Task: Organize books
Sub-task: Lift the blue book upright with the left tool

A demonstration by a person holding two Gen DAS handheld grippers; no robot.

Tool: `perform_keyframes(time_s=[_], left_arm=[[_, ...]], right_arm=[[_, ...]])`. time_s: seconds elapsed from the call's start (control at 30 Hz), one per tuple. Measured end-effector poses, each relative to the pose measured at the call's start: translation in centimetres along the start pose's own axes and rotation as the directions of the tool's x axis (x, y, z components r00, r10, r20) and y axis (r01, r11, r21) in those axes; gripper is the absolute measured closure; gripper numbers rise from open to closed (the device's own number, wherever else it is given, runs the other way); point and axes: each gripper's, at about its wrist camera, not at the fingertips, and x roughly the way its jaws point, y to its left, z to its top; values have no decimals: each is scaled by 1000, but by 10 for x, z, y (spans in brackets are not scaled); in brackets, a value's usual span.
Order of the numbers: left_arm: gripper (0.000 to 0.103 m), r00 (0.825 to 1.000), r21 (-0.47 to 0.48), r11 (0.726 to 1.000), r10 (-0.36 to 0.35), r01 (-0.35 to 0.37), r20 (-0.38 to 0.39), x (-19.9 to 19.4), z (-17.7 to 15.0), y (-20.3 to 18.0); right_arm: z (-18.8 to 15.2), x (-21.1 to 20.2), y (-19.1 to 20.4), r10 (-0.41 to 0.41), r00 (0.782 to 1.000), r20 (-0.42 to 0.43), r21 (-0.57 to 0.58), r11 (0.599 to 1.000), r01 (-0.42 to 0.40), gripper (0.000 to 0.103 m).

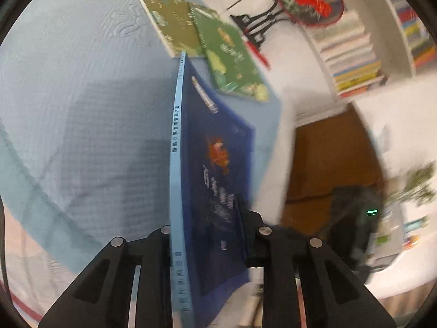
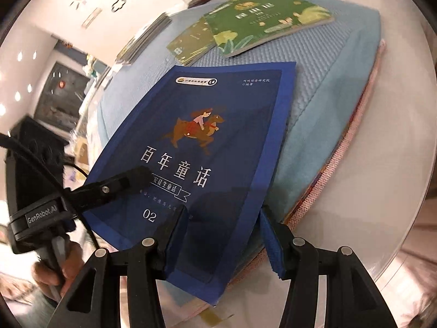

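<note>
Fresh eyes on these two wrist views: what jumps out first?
The dark blue book fills both views, lifted edge-on, with the left gripper clamped on its lower edge. Behind it, a green book overlaps an olive one on the light blue cloth. The right gripper straddles the blue book's corner.

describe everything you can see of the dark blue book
The dark blue book is a thin paperback with a pale blue spine, a brighter blue border, white Chinese title lettering, "02", and a child riding a brown animal. It is tilted up off the light blue cloth, its near part raised. The left gripper is shut on it, one finger lying across the cover. The right gripper straddles its near edge; whether its pads press is unclear. Two green books lie beyond, apart.
</note>
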Motion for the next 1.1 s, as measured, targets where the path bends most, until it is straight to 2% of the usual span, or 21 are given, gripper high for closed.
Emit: perform_keyframes(time_s=[0.1,0.2,0.3,0.43,0.5,0.57,0.67,0.77,0.83,0.87,0.93,0.97,1.07,1.1], left_arm=[[83,998,-21,998,-61,61,2,-2,6,-7],[84,990,-86,987,-138,137,1,-1,12,-5],[84,986,-121,979,-165,165,9,0,15,-4],[84,981,-157,969,-193,192,9,0,16,-4],[84,978,-182,961,-210,208,9,-1,15,-2],[84,974,-206,953,-224,223,17,-2,13,0],[84,971,-238,942,-237,236,24,-1,11,2],[84,967,-265,931,-250,251,37,-2,11,3],[84,977,-240,947,-210,214,41,-5,12,1],[84,988,-206,966,-149,155,44,-8,12,-3],[84,997,-160,985,-62,68,45,-12,12,-7],[84,999,-135,991,-13,20,51,-14,11,-9],[84,988,-41,990,141,-138,60,-17,7,-19],[84,985,-28,987,162,-161,60,-18,5,-20]], right_arm=[[6,-9,-9,88,996,-1,75,993,-87,44],[9,-17,-17,162,987,16,115,980,-163,38],[8,-17,-31,244,970,14,194,951,-242,37],[2,-10,-47,322,947,-11,270,912,-308,36],[0,-3,-50,376,926,-33,306,886,-349,36],[-4,3,-49,424,906,-17,331,857,-395,36],[-5,7,-45,461,887,-10,340,836,-431,36],[-3,8,-45,473,881,25,345,823,-451,34],[-2,4,-47,475,878,61,342,817,-465,42],[-1,1,-48,463,883,79,336,821,-461,48],[-2,-5,-48,444,891,95,308,838,-450,67],[-3,-8,-46,430,898,98,292,850,-439,69],[-2,-16,-27,320,942,98,190,923,-333,70],[-1,-18,-19,283,954,96,153,943,-295,70]])
